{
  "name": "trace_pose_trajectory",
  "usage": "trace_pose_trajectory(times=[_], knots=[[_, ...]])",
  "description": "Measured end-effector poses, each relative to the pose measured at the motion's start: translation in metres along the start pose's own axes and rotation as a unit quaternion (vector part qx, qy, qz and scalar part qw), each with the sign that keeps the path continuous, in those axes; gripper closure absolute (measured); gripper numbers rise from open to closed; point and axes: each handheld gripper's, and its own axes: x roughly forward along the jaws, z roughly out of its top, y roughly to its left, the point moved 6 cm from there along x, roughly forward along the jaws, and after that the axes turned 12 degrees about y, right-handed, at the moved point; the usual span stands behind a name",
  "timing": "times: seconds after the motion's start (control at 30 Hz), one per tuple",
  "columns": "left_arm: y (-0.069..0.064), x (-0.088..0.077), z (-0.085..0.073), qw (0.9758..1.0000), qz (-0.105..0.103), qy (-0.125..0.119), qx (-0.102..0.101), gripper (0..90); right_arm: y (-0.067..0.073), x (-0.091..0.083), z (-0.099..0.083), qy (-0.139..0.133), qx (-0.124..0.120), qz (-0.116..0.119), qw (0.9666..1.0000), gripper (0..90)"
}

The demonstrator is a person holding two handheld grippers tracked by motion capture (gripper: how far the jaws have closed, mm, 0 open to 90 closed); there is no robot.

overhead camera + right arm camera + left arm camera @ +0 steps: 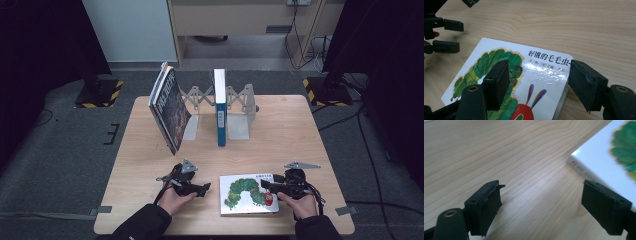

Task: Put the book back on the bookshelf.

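A white picture book (245,193) with a green caterpillar on its cover lies flat near the front edge of the wooden table (290,130). My right gripper (265,186) is at the book's right side. In the right gripper view the right gripper (539,68) stands open, one jaw over the cover (544,75), the other just off the book's right edge. My left gripper (206,188) rests left of the book, open, jaws pointing toward it. The left gripper view has the left gripper (542,187) over bare wood, the book's corner (599,162) beyond its right jaw. The left gripper (452,36) is also at the right gripper view's top left.
At the back of the table stands a metal expanding book rack (240,107). A blue-spined book (220,107) stands upright in it, and a dark-covered book (170,107) leans at its left end. Bare wood lies between the rack and the grippers.
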Motion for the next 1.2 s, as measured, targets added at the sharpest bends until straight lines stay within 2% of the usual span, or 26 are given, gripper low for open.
trace_pose_trajectory(times=[0.17, 0.2, 0.23, 0.53, 0.63, 0.73, 1.03, 1.07, 1.17, 1.2], knots=[[-0.020, 0.002, 0.003, 0.9990, -0.041, -0.010, 0.010, 19.7, 0.002, -0.001, 0.003, -0.012, -0.004, 0.004, 0.9999, 33.3], [-0.026, 0.005, 0.004, 0.9983, -0.058, -0.009, 0.007, 20.2, 0.002, -0.001, 0.003, -0.014, -0.005, 0.005, 0.9999, 33.3], [-0.029, 0.006, 0.004, 0.9979, -0.064, -0.008, 0.005, 20.3, 0.003, -0.002, 0.003, -0.016, -0.004, 0.006, 0.9999, 33.3], [-0.043, 0.018, 0.001, 0.9968, -0.079, 0.007, 0.008, 19.8, 0.003, 0.001, 0.005, -0.016, -0.006, 0.008, 0.9998, 32.9], [-0.049, 0.020, 0.003, 0.9958, -0.091, 0.001, 0.009, 21.3, 0.004, 0.003, 0.006, -0.018, -0.002, 0.010, 0.9998, 32.9], [-0.053, 0.022, 0.004, 0.9952, -0.096, -0.008, 0.014, 23.5, 0.005, 0.007, 0.008, -0.015, -0.011, 0.005, 0.9998, 32.9], [-0.051, 0.024, 0.006, 0.9958, -0.089, -0.012, 0.020, 22.5, 0.003, 0.011, 0.009, -0.008, -0.010, 0.000, 0.9999, 32.6], [-0.051, 0.024, 0.006, 0.9959, -0.087, -0.013, 0.021, 22.4, 0.003, 0.013, 0.009, -0.001, -0.011, -0.003, 0.9999, 32.6], [-0.051, 0.025, 0.006, 0.9960, -0.085, -0.013, 0.026, 22.4, 0.002, 0.014, 0.011, -0.008, -0.012, -0.004, 0.9999, 32.7], [-0.051, 0.026, 0.006, 0.9959, -0.082, -0.016, 0.035, 22.9, 0.002, 0.014, 0.013, -0.013, -0.012, 0.002, 0.9998, 42.5]])
